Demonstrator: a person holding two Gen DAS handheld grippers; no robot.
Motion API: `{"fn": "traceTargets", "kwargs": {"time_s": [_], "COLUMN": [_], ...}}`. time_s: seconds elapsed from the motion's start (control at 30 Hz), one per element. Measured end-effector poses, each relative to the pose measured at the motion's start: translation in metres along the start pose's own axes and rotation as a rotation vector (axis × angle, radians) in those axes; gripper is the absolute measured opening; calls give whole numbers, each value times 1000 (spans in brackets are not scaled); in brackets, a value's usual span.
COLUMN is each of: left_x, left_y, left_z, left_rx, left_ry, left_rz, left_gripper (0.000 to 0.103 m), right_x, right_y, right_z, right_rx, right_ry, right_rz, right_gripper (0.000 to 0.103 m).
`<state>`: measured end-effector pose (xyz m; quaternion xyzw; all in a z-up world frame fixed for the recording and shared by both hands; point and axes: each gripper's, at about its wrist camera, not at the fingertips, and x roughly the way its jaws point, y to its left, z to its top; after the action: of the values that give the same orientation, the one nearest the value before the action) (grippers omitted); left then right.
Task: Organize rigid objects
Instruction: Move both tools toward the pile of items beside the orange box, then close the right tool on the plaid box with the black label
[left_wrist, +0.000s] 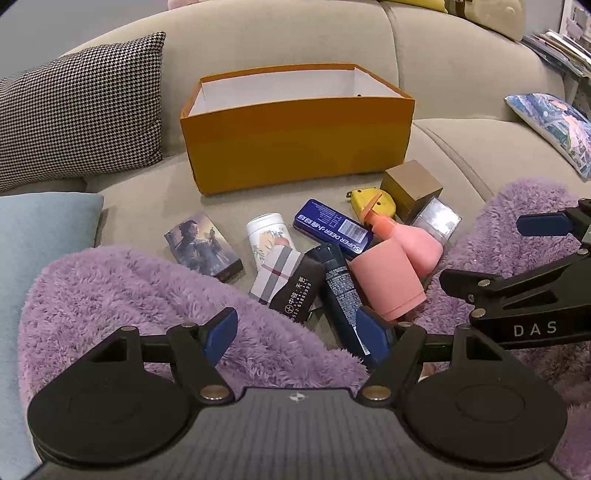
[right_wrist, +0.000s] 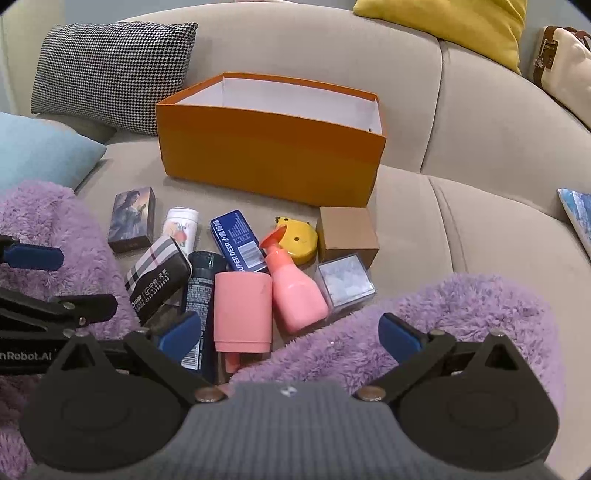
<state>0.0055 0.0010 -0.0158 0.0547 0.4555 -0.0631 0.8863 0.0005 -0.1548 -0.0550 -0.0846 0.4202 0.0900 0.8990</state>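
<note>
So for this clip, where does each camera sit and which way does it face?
Left wrist: on the left gripper, angled down at the sofa clutter; own fingers open, right gripper at the right edge.
Right wrist: on the right gripper, same downward aim; own fingers open, left gripper at the left edge.
Shared: orange box, pink cup, blue tin, purple fleece.

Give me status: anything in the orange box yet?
Done: nothing. The orange box shows only bare white walls; its floor is hidden. In hand: nothing; left gripper and right gripper are open above the pile. Left: everything, including pink cup, pink bottle and blue tin.
</note>
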Motion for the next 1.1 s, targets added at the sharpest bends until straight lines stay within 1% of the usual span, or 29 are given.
{"fn": "traceTargets", "kwargs": {"time_s": [0.43, 0.7, 0.8, 0.9, 1.03, 1.07, 1.1], "left_x": [1, 4, 5, 6, 9, 10, 10], "left_y": [2, 5, 7, 8, 8, 8, 8], "left_z": [-1, -1, -2, -2, -2, -1, 0], "left_rx": [-6, -28, -37, -46, -48, -49, -50], "left_ry": [12, 37, 42, 48, 53, 52, 51], "left_rz": [-21, -49, -67, -88, -125, -136, -150], "left_gripper": [86, 85, 82, 77, 74, 72, 68], "right_x": [2, 4, 5, 5, 9, 10, 11], "right_y": [-1, -2, -2, -3, 0, 1, 2], "right_z": [-3, -4, -4, -4, -5, -5, -5], "right_rx": [4, 14, 21, 27, 19, 17, 15], "right_ry": [5, 17, 21, 25, 40, 46, 53], "right_rz": [1, 10, 18, 33, 65, 75, 85], "right_gripper": [102, 102, 101, 101, 91, 86, 84]}}
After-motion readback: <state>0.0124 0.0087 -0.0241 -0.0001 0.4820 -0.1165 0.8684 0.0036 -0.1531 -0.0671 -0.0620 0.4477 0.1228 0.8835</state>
